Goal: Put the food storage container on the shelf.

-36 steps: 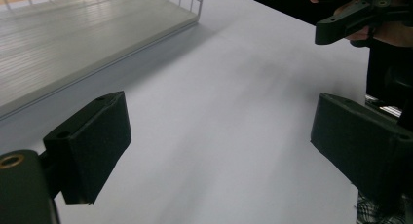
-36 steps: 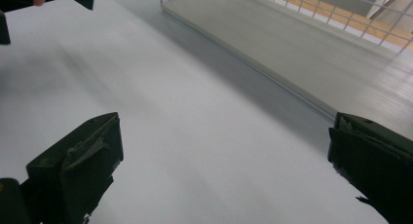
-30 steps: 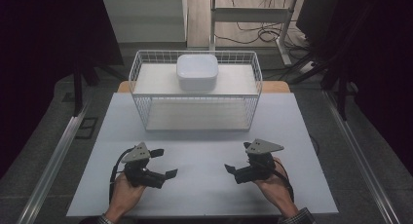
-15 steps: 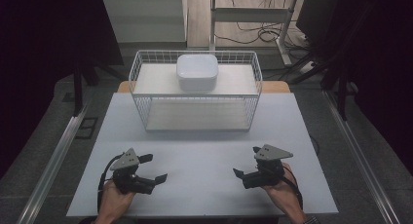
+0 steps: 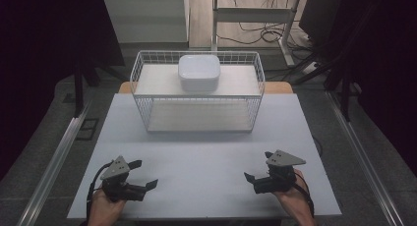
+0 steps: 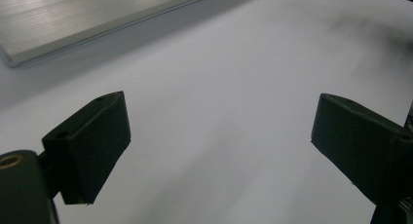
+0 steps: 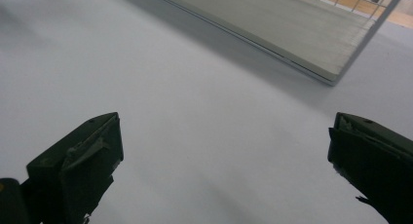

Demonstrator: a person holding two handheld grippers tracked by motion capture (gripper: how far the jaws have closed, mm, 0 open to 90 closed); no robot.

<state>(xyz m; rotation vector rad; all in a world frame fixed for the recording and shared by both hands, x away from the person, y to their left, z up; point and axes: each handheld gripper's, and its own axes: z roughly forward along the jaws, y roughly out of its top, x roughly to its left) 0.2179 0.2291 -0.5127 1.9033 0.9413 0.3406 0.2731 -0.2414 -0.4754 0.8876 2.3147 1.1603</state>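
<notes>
Resting near the front edge of the table (image 5: 206,152), the left gripper (image 5: 143,174) and right gripper (image 5: 256,166) were held wide open and empty, well apart from the white container (image 5: 198,72) set on the wire basket (image 5: 255,96), presumably kept clear for a reach.

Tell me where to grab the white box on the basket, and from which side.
Grip the box across its left and right sides, coming down from above. It lies flat on the wire basket, top face up, with rounded edges and no handle to be seen, so its straight sides probably suit an open claw best. Both claws, left and right, are open.
</notes>
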